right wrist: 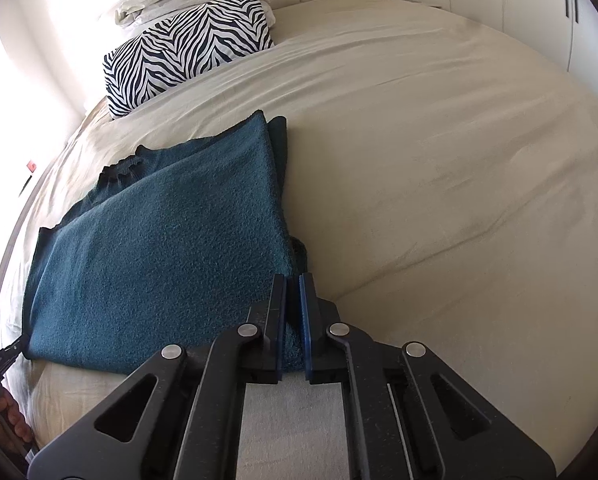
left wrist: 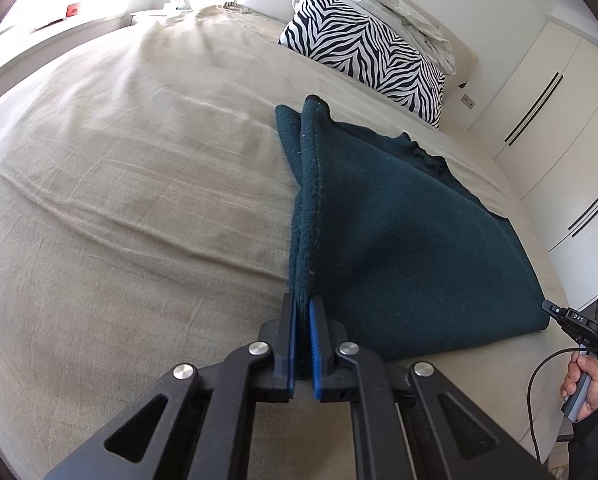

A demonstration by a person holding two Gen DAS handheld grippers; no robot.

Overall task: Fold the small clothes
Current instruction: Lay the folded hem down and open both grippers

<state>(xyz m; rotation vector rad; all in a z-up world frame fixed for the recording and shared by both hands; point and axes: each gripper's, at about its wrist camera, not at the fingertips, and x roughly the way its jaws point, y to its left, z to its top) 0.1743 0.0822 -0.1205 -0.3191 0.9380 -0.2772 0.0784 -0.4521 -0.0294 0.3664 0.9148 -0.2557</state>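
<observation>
Only one marking could be read. At the right edge of the left wrist view, small pale letters "DAS" stood on the black body of the right gripper (left wrist: pixel 549 307), just behind its tip and above the hand (left wrist: pixel 585 386) that held it. In the right wrist view, at the lower left edge of the frame, the left gripper (right wrist: pixel 21 340) carried a short line of pale print on its black body, too small and blurred to make out. A small red object (left wrist: pixel 72 9) on the sill at the upper left of the left wrist view showed no legible writing.
</observation>
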